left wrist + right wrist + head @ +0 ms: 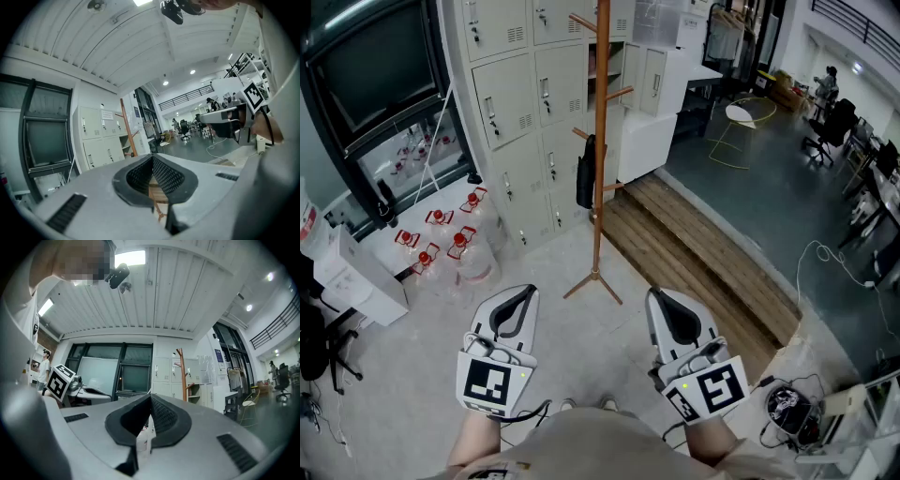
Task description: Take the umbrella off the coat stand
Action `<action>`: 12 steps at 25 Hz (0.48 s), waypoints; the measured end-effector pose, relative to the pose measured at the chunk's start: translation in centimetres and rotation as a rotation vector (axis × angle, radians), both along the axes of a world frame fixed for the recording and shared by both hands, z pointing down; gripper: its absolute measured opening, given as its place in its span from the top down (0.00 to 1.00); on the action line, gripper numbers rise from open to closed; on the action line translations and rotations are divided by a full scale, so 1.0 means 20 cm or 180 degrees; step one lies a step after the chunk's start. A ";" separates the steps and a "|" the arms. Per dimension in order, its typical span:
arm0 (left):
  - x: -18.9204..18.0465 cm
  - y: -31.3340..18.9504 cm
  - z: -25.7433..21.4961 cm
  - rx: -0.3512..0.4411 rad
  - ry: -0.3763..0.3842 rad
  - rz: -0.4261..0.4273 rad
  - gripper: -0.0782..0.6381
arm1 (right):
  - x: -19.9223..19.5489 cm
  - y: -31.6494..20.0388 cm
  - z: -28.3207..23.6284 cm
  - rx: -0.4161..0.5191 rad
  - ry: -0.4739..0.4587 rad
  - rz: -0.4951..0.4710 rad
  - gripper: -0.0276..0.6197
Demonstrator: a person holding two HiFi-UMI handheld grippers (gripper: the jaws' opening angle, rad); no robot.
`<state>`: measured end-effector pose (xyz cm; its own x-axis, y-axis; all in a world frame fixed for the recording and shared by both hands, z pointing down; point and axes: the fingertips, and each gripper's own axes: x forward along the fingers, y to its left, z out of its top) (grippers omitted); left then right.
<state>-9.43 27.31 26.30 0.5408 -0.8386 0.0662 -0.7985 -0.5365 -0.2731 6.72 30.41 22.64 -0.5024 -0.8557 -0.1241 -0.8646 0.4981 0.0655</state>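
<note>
The umbrella (586, 173) hangs folded and dark on the coat stand (600, 141). It sits against the left side of the brown pole, low down, apparently hooked on one of the short pegs. That seems a sensible place for it (off the floor, out of the walkway), and it suggests the umbrella has to be lifted up and away from the peg, not just pulled. The stand rests on its spread feet on the pale floor (422, 394), with grey lockers (520, 103) behind it at 11 o'clock and a strip of wooden boards (703, 262) to its right.

Both claws are held low and side by side, close to the person's body and pointing roughly level toward the stand. This reads as a ready posture, with no reach begun. The left claw (523, 295) is fully closed, its ribbed pads meeting at the tip with nothing between them. The right claw (664, 298) also has its jaws together and holds nothing.

In the head view the umbrella lies at about 1 o'clock from the left claw and about 11 o'clock from the right, well apart from both. Neither claw touches the stand. In my judgement, one claw must open before it can close on the umbrella.
</note>
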 end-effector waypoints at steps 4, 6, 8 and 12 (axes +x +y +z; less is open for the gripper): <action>-0.01 -0.03 -0.01 0.0040 -0.0009 0.0009 0.88 | -0.01 -0.03 0.00 0.0033 -0.0046 0.0030 0.95; -0.01 -0.03 0.00 0.0036 -0.0013 0.0008 0.88 | -0.01 -0.04 0.00 0.0035 -0.0085 0.0036 0.95; -0.01 -0.04 0.00 0.0029 -0.0023 0.0006 0.88 | 0.00 -0.05 0.01 0.0026 -0.0091 0.0036 0.95; 0.01 -0.05 0.02 0.0010 -0.0067 0.0013 0.88 | 0.01 -0.06 0.03 -0.0002 -0.0102 0.0041 0.95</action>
